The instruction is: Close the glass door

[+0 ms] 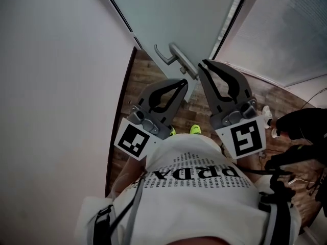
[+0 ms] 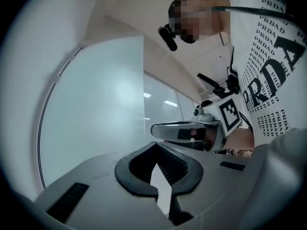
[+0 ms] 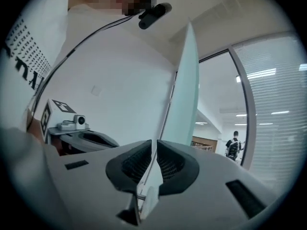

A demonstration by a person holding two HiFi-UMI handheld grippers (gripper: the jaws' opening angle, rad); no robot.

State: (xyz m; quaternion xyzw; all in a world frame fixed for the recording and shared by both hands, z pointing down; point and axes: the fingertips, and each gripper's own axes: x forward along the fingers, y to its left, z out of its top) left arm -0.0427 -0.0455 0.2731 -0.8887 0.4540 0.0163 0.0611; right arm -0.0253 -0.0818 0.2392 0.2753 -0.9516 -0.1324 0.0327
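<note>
We see a door (image 1: 179,9) of smooth frosted glass, its handle (image 1: 172,55) of satin metal, a floor (image 1: 145,75) of grainy wood planks, and the left gripper (image 1: 182,83) and right gripper (image 1: 204,65) in matt grey plastic — pads (image 3: 136,163) black and ribbed.

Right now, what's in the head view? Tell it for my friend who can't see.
The left gripper and right gripper, jaws together, point at a frosted glass door that stands open, near its metal lever handle.
</note>
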